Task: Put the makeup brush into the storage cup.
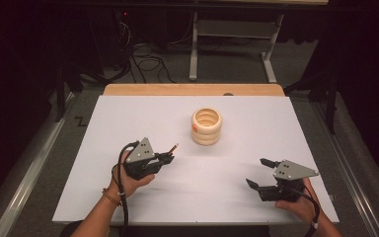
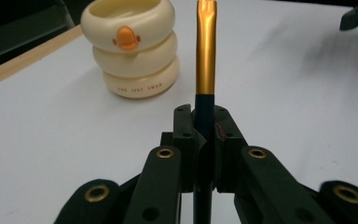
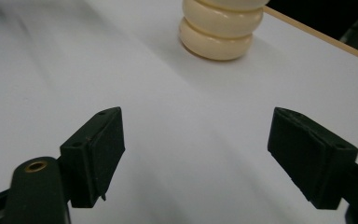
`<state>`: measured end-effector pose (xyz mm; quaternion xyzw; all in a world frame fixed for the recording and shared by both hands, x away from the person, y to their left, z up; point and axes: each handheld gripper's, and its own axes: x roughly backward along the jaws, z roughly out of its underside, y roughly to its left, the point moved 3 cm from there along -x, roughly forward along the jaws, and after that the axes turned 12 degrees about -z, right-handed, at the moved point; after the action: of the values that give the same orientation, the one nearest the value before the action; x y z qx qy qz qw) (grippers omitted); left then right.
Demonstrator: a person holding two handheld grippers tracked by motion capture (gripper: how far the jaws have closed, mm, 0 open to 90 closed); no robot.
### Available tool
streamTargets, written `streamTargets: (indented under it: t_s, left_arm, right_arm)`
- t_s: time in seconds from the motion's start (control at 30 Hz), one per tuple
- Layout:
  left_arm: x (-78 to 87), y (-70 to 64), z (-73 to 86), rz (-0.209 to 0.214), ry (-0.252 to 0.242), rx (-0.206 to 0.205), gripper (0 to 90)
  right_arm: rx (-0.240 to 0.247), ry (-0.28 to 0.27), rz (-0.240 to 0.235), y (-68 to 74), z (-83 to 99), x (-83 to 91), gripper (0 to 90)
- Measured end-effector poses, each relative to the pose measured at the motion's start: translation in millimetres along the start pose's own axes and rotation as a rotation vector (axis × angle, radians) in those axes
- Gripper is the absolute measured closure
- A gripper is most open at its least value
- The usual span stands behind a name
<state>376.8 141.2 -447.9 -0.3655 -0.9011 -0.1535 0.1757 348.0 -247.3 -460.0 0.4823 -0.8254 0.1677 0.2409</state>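
Note:
A cream ribbed cup (image 1: 207, 126) with an orange duck mark stands near the middle of the white table top (image 1: 128, 113). My left gripper (image 1: 169, 157) is shut on a pen (image 1: 172, 147) with a dark barrel and gold-orange end that points toward the cup. In the left gripper view the pen (image 2: 205, 51) rises straight from the closed jaws, with the cup (image 2: 131, 46) to its left. My right gripper (image 1: 259, 172) hovers open at the front right, holding nothing. In the right gripper view its gripper (image 3: 196, 158) spreads wide, and the cup (image 3: 220, 29) stands far ahead.
A wooden strip (image 1: 192, 89) borders the table's far edge. Beyond it are metal table legs (image 1: 194, 54) and cables (image 1: 143, 61) on the floor. A metal rail (image 1: 24, 177) runs along the left side of the table.

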Motion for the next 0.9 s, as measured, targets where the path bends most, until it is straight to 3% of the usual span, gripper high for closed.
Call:
streamTargets:
  t_s: [0.3,0.43,0.67,0.9]
  left_arm:
    - [2.5,12.2,-22.0,-0.039,-0.059,0.027,82.9]
    - [-1.5,17.8,-35.7,-0.04,-0.084,0.041,82.9]
    - [-12.1,28.2,-59.3,-0.049,-0.129,0.07,82.9]
    - [-29.0,31.9,-80.8,-0.052,-0.145,0.068,82.9]
  right_arm:
    - [-0.03,-0.055,0.075,-7.3,10.9,14.4,18.4]
    - [-0.037,-0.047,0.107,-9.2,15.5,16.5,18.8]
    - [-0.045,-0.033,0.1,-6.3,20.3,14.8,18.8]
    - [-0.041,-0.054,0.093,-3.7,18.0,13.5,17.5]
